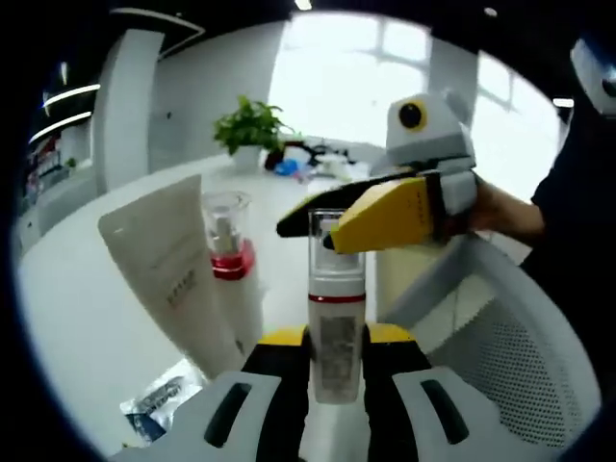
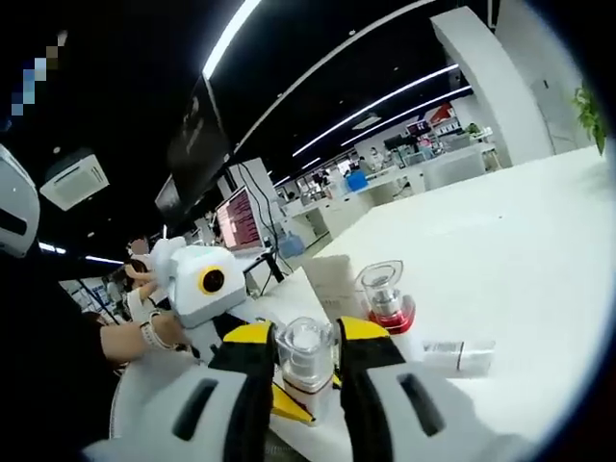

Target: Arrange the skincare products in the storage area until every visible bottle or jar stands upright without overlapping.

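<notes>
A clear-capped pump bottle (image 1: 336, 332) with a red band and a printed label stands upright between the yellow-tipped jaws of my left gripper (image 1: 337, 354), which is shut on its body. My right gripper (image 1: 325, 229) comes in from the right and is shut on the bottle's clear cap (image 2: 306, 348). In the right gripper view that cap sits between my right gripper's (image 2: 306, 358) jaws, with the left gripper (image 2: 289, 402) below it. A white tube (image 1: 166, 274) leans at the left. Beside it stands a bottle with a red collar (image 1: 229, 245), also seen as the red-collared bottle (image 2: 386, 300).
A white mesh basket (image 1: 505, 337) is at the right, on a white table (image 1: 87, 327). A printed sachet (image 1: 157, 399) lies at the lower left. A small box (image 2: 458, 356) lies on the table. A potted plant (image 1: 252, 127) stands far back. A person's hand (image 1: 496, 207) holds the right gripper.
</notes>
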`<control>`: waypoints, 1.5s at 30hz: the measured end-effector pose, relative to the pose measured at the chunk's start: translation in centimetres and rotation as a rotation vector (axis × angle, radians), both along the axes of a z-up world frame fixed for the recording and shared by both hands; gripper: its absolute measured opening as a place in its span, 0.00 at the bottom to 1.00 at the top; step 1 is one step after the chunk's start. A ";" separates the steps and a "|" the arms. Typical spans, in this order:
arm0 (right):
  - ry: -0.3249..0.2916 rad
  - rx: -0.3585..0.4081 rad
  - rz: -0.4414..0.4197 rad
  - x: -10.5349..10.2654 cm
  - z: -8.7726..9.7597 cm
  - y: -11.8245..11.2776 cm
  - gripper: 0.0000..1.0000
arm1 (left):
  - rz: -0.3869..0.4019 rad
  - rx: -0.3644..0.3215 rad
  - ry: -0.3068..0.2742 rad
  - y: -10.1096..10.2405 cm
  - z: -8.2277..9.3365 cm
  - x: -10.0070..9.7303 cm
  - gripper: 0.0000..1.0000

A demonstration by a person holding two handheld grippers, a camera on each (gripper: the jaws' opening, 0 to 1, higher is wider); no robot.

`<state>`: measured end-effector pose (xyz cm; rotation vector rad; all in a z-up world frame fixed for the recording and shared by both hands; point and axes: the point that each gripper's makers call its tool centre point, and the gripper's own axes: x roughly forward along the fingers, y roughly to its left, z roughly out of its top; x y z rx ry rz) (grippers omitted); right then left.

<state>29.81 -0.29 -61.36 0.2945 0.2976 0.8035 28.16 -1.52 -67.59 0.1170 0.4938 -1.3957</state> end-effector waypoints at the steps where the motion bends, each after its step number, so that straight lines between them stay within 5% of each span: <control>1: 0.002 -0.003 0.002 0.0 0.0 0.0 0.26 | -0.004 -0.020 0.014 0.1 0.1 -0.1 0.17; 16: -0.014 -0.051 0.019 0.3 -0.3 1.2 0.21 | -0.037 -0.010 0.018 0.4 -1.0 -0.9 0.17; 23: -0.034 -0.156 0.047 0.4 -1.6 2.1 0.20 | -0.027 0.063 -0.003 0.8 -2.5 -0.4 0.18; 29: -0.059 -0.226 0.062 0.8 -2.6 2.7 0.20 | -0.012 0.132 -0.055 1.4 -3.8 0.4 0.30; 45: -0.087 -0.318 0.080 0.9 -4.1 2.9 0.20 | -0.017 0.173 -0.115 1.7 -4.2 0.7 0.17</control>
